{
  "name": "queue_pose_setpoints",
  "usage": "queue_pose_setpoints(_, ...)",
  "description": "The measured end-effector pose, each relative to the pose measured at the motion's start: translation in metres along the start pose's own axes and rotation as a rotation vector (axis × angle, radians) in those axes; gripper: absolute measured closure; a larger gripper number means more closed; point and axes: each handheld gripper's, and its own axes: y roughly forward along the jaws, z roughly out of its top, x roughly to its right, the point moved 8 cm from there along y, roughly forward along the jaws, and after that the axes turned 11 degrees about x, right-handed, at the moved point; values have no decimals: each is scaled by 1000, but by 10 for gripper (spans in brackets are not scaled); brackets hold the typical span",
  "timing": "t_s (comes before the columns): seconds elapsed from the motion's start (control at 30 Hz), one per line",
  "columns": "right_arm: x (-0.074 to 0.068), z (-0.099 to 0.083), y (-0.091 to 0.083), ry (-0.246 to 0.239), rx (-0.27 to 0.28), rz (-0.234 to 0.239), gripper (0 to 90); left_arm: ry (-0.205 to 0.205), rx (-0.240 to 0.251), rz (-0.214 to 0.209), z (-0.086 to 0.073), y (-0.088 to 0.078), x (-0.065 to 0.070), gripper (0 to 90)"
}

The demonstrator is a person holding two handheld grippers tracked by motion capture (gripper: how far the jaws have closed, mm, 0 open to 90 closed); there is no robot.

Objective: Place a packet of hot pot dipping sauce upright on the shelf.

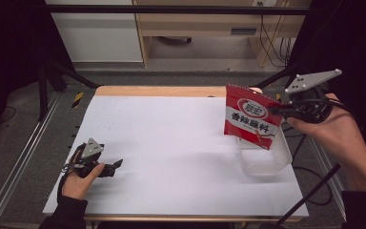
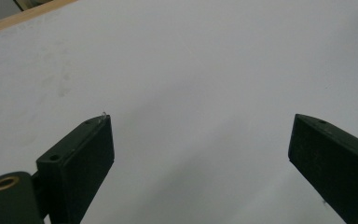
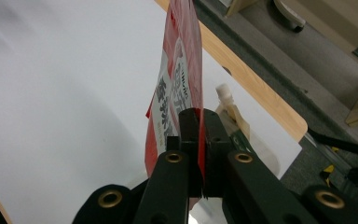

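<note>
The right gripper (image 1: 277,110) is clenched on the edge of a flat red-and-white foil seasoning packet with printed characters (image 1: 250,116), holding it upright in the air just above a clear rectangular plastic container (image 1: 266,160) at the right side of the white table surface (image 1: 171,143). Judging by this, the pick-up is done; lowering the packet into the container and letting go remain. The left gripper (image 1: 114,165) rests on the table at the left, well apart, jaws spread with nothing between them. Nothing blocks the container's mouth.
</note>
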Motion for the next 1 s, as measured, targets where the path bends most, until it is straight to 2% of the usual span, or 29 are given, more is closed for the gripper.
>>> queue_pose_setpoints(0.2,10,-20,-4,35,-19,-15,898,-3,-1,2,0,0,-1,69)
queue_pose_setpoints(0.53,22,-39,-8,72,-27,-36,898,-7,0,0,0,0,-1,69)
queue_pose_setpoints(1.0,26,-62,7,115,-39,-35,898,-8,0,-3,0,-1,-2,69)
